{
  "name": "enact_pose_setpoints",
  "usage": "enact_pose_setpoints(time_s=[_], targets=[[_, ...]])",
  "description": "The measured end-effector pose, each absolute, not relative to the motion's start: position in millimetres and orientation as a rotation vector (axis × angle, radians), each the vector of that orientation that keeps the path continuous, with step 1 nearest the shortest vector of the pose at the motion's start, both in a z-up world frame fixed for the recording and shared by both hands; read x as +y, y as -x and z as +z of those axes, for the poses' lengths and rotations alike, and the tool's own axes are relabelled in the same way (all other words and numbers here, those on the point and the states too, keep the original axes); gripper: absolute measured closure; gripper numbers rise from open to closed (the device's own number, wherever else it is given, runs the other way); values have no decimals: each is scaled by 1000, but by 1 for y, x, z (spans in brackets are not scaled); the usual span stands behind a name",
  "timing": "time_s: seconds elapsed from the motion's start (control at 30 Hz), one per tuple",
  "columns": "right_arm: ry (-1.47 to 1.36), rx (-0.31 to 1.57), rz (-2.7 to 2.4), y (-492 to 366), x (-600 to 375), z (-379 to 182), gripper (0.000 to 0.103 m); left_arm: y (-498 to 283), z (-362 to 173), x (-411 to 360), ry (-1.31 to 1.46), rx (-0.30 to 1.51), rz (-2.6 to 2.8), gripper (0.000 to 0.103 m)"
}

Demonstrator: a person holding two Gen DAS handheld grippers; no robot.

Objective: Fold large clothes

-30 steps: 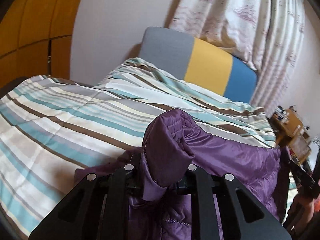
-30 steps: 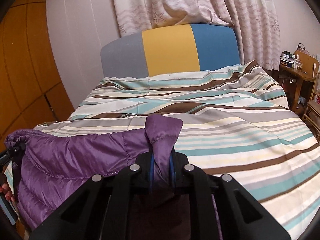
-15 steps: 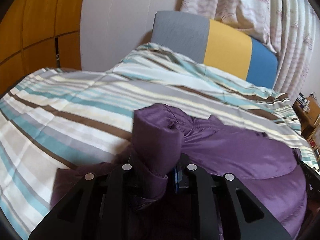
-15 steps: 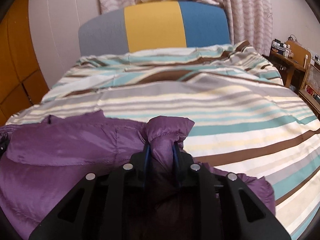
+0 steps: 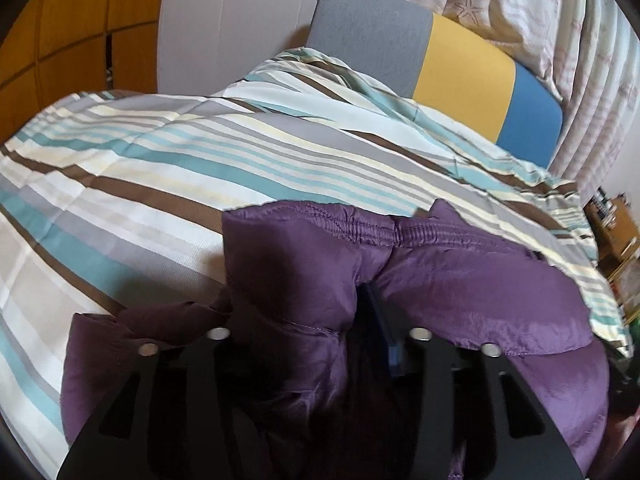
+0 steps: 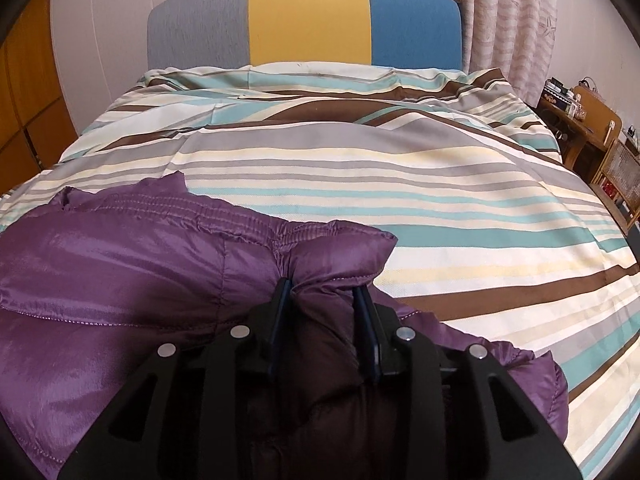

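**Purple padded jacket on striped bed — both grippers loosening**

Item: a purple quilted jacket (image 6: pixel 120 280), glossy, with an elasticated hem band, is laid across the near part of the bed; its hem edge faces the headboard. In the left wrist view the same jacket (image 5: pixel 460 288) is spread to the right and bunched at the near edge.

Left gripper (image 5: pixel 304 320): the jaws have just been opening and are set roughly half apart. A thick fold of the jacket is draped between and over them; the right finger stands clear of the fabric with a dark gap beside it, the left finger is buried under cloth. No pinch is seen.

Right gripper (image 6: pixel 322 292): the jaws have just been opening and are parted only a little. A puffed corner of the jacket is lodged between the blue pads, which are still seen against the fabric on both sides.

Surface: a duvet (image 6: pixel 400 184) striped in teal, brown, grey and cream is spread over the bed, rumpled toward the far end.

Room: a headboard (image 6: pixel 308 16) in grey, yellow and blue panels; patterned curtains (image 6: pixel 516 20) behind; orange wooden cupboard doors (image 5: pixel 80 20) to the left; a wooden side table (image 6: pixel 580 120) with small clutter at right.
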State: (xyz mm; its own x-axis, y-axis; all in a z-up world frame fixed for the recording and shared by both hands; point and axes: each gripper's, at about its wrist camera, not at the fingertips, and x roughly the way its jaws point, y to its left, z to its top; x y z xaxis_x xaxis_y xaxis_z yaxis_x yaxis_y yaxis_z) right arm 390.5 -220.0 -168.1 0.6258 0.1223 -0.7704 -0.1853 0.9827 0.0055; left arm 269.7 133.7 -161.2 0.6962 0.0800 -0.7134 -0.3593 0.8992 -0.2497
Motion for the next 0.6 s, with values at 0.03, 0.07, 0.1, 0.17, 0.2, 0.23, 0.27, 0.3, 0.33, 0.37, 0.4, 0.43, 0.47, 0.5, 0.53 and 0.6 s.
enact_pose_setpoints(time_s=[0.03, 0.07, 0.1, 0.17, 0.2, 0.23, 0.27, 0.3, 0.33, 0.37, 0.4, 0.43, 0.47, 0.5, 0.53, 0.6], targets=[[80, 877, 175, -391, -219, -168, 71, -267, -158, 134, 399, 765, 237, 35], [82, 877, 173, -391, -219, -168, 70, -262, -152, 131, 394, 769, 239, 26], [83, 877, 172, -391, -219, -168, 70, -255, -143, 127, 368, 764, 273, 22], [79, 871, 179, -391, -219, -168, 69, -233, -121, 114, 296, 678, 387, 10], [78, 872, 178, -391, -219, -168, 69, -223, -112, 108, 282, 629, 414, 10], [80, 872, 175, -391, -219, -168, 68, -208, -99, 99, 279, 559, 417, 10], [82, 871, 173, -391, -219, -167, 67, -200, -92, 93, 285, 518, 411, 10], [86, 869, 170, -391, -218, -167, 67, -191, -81, 79, 291, 458, 392, 10], [87, 868, 170, -391, -218, -167, 67, -190, -77, 69, 287, 449, 374, 10], [87, 868, 170, -391, -218, -167, 67, -194, -76, 62, 273, 466, 352, 10], [86, 868, 171, -391, -218, -167, 67, -206, -78, 49, 248, 517, 311, 10], [82, 867, 173, -391, -218, -167, 67, -217, -82, 39, 232, 556, 275, 10], [80, 867, 173, -391, -219, -167, 67, -229, -86, 31, 208, 575, 257, 10], [80, 867, 173, -391, -219, -167, 67, -239, -90, 24, 172, 583, 266, 10], [81, 866, 172, -390, -218, -167, 67, -248, -95, 19, 135, 594, 280, 10], [80, 867, 173, -391, -219, -167, 67, -269, -107, 14, 84, 641, 293, 10]])
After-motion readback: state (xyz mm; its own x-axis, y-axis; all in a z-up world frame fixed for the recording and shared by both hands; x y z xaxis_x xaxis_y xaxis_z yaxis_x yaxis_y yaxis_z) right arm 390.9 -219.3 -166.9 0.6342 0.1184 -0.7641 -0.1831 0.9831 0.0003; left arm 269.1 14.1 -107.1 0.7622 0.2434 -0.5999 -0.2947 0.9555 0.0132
